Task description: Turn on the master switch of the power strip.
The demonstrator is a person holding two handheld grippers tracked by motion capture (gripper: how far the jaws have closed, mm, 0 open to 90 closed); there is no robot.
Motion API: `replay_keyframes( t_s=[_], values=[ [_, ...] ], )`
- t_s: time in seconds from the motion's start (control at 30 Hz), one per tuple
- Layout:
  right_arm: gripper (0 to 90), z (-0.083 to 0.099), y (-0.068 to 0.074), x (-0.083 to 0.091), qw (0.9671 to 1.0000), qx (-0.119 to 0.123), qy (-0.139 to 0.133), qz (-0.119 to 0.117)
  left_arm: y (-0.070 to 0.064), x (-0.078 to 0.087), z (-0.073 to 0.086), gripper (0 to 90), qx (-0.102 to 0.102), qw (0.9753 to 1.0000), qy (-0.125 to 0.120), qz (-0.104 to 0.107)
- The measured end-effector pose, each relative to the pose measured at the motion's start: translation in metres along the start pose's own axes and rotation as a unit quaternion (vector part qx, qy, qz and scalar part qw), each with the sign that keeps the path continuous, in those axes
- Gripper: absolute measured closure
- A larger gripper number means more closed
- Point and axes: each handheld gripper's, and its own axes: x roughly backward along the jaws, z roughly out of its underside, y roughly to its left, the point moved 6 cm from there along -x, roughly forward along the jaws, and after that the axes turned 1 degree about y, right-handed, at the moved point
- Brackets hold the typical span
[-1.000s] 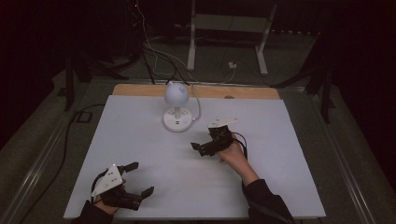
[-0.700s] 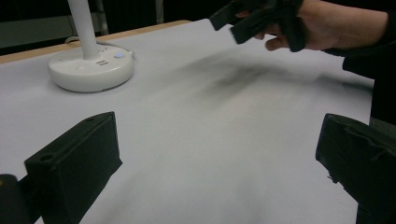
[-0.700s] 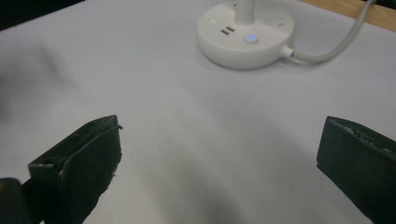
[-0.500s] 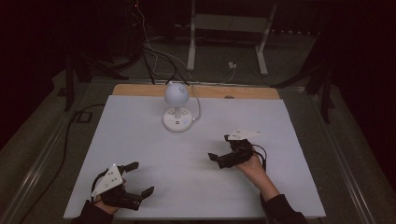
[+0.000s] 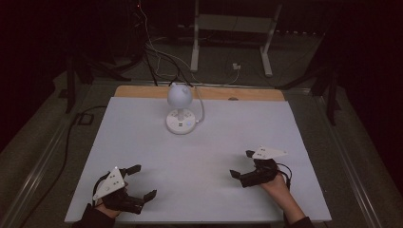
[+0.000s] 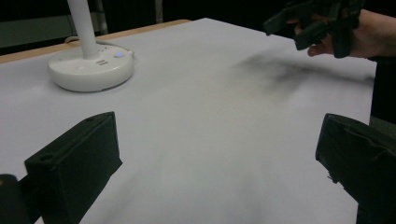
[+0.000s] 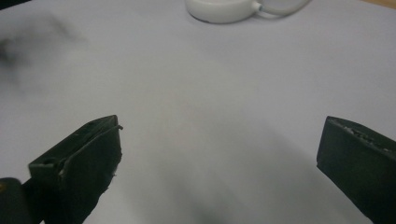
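Resting both grippers wide-jawed and empty on the near half of the table (image 5: 142,118), with the desk lamp (image 5: 179,102) standing alone at the far middle.

The left gripper (image 5: 140,183) sits at the near left corner and the right gripper (image 5: 242,165) at the near right, each well apart from the lamp. The lamp's round white base (image 6: 88,69) carries small buttons on top, and its cord loops off the back edge. Judging from this, the lamp is the thing to work on. A good approach would bring one gripper in low toward the base, line a single jaw tip over a button, and press straight down so the light base neither slides nor tips.
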Motion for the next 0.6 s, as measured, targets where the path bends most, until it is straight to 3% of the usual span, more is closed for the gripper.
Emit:
replay_keyframes(
  t_s=[0.23,0.5,0.6],
  values=[
    [0.0,0.021,-0.003,0.021,0.9995,-0.007,0.003,0.030,0.000,0.000,0.000,0.3,-0.001,1.0000,0.001,0.000],
    [0.0,0.041,-0.007,0.042,0.9988,-0.017,0.011,0.045,0.000,0.000,0.000,0.3,0.000,1.0000,0.000,0.002],
    [0.0,0.052,-0.011,0.054,0.9972,-0.013,0.021,0.070,0.000,0.000,0.000,0.3,0.000,1.0000,0.001,0.001]
  ],
)
